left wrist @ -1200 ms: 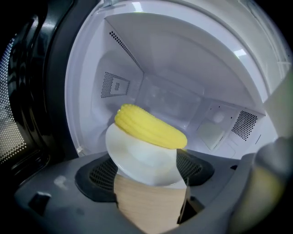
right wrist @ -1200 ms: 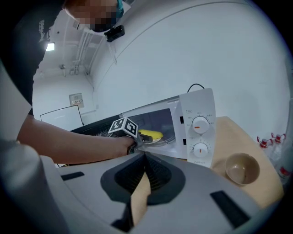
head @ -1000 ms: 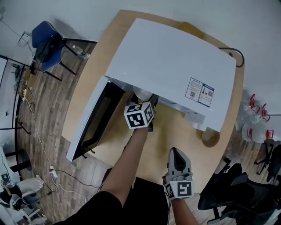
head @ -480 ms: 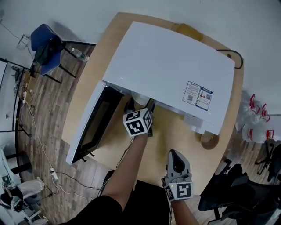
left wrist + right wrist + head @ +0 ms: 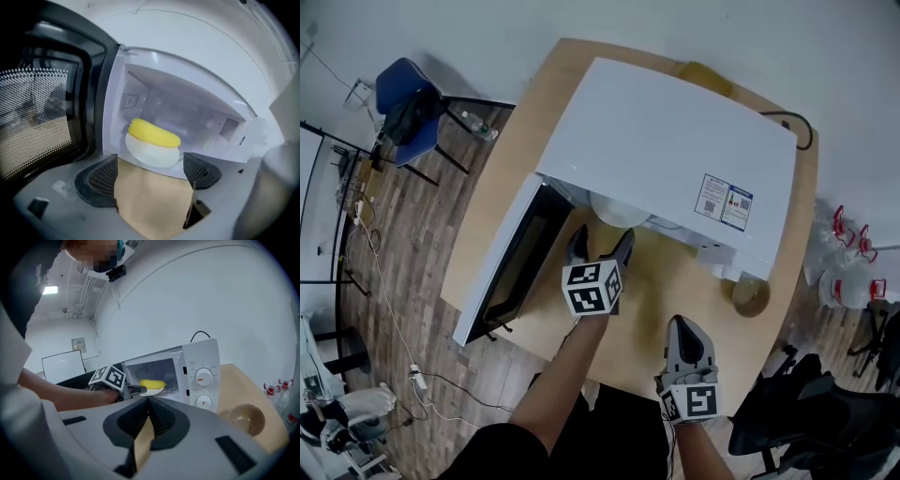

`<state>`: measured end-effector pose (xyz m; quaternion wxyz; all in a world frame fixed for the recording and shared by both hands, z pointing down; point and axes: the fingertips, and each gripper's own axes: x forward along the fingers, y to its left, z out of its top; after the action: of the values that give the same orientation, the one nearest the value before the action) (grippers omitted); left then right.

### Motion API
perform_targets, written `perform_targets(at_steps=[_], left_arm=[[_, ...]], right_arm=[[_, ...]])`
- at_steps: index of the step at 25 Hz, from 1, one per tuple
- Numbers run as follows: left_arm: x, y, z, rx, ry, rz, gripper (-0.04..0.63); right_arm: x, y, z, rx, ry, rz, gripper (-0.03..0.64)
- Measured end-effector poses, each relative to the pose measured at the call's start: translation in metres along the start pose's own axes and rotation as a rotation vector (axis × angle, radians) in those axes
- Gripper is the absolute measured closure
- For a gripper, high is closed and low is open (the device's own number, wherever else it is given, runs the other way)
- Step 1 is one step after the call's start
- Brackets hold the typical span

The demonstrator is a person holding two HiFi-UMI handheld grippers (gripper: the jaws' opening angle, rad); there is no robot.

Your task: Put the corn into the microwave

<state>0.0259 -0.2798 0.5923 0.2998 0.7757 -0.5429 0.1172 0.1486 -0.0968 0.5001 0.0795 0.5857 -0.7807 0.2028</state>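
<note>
A yellow corn cob (image 5: 153, 133) lies on a white plate (image 5: 151, 152) inside the white microwave (image 5: 670, 150), whose door (image 5: 506, 267) hangs open to the left. My left gripper (image 5: 600, 246) is open and empty, just outside the microwave's mouth on the table side; its jaws frame bare tabletop in the left gripper view (image 5: 150, 173). The corn (image 5: 152, 383) and plate also show in the right gripper view. My right gripper (image 5: 686, 330) hangs near the table's front edge with its jaws closed together and nothing between them (image 5: 149, 404).
The round wooden table (image 5: 666, 281) carries the microwave. A small beige bowl (image 5: 751, 292) sits at the table's right edge, by the microwave's dials (image 5: 204, 378). A blue chair (image 5: 405, 103) and cables are on the floor at left.
My left gripper has drawn back out of the microwave toward the table's front, leaving the plate with the corn inside. The right gripper has stayed where it was.
</note>
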Motion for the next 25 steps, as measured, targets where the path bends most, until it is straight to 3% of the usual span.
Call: perform_targets(at_steps=[4, 7, 12, 13, 14, 15, 19, 25], left_arm=[[-0.044, -0.015, 0.007, 0.052, -0.061, -0.068, 0.193], [-0.091, -0.028, 0.008, 0.050, -0.110, -0.135, 0.196], [-0.184, -0.049, -0.009, 0.111, -0.128, -0.236, 0.207], [-0.204, -0.051, -0.012, 0.121, -0.148, -0.246, 0.286], [-0.224, -0.052, -0.014, 0.134, -0.172, -0.255, 0.486], [-0.243, -0.054, -0.016, 0.150, -0.192, -0.270, 0.535], [-0.313, -0.061, -0.031, 0.210, -0.196, -0.355, 0.538], [-0.448, -0.047, -0.065, 0.221, -0.217, -0.365, 0.574]], right_arm=[[-0.013, 0.009, 0.006, -0.023, -0.023, -0.014, 0.557], [-0.031, 0.023, 0.008, -0.047, -0.041, -0.028, 0.557], [-0.071, 0.059, 0.009, -0.069, -0.076, -0.047, 0.557], [-0.081, 0.067, 0.009, -0.074, -0.082, -0.050, 0.557], [-0.090, 0.075, 0.008, -0.077, -0.090, -0.054, 0.557], [-0.100, 0.084, 0.007, -0.080, -0.098, -0.058, 0.557], [-0.145, 0.121, 0.006, -0.097, -0.138, -0.064, 0.557], [-0.230, 0.203, -0.016, -0.130, -0.136, -0.070, 0.557]])
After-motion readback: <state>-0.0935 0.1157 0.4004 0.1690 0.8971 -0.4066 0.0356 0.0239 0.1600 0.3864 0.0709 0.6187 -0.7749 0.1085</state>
